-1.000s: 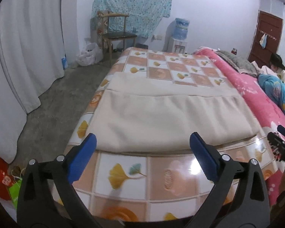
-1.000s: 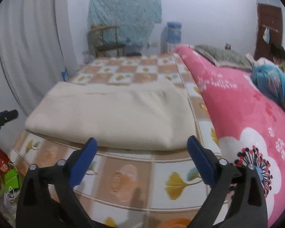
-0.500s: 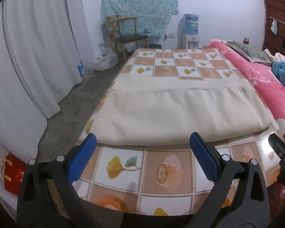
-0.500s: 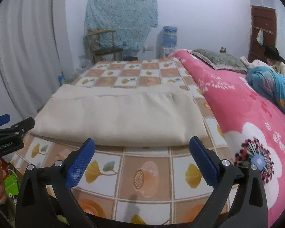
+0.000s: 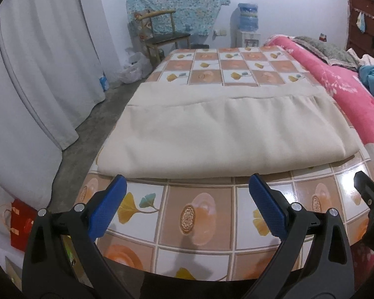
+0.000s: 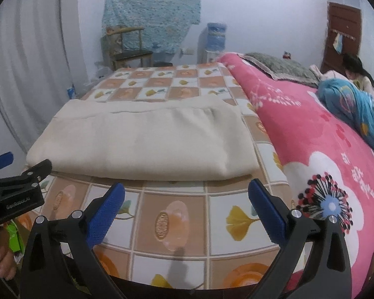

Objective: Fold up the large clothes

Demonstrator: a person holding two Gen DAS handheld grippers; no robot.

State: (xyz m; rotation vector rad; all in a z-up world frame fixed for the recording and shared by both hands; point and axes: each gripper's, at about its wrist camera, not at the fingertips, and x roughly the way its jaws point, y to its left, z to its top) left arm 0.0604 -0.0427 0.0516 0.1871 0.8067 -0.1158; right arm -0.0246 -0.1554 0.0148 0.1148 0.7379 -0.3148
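1. Lay folded on the tiled-pattern bed: cream garment, long axis crosswise, just ahead of both grippers.
2. Held wide open, empty: left gripper, nearer its left corner.
3. Likewise spread and empty: right gripper, nearer the right corner.
4. Faintly legible on the left gripper body in the right wrist view: "GenRobot.AI".

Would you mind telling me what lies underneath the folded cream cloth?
The cream cloth lies on the tiled-pattern table cover, which shows around its near and far edges. Whatever lies beneath the cloth's middle, or between its folded layers, is hidden.
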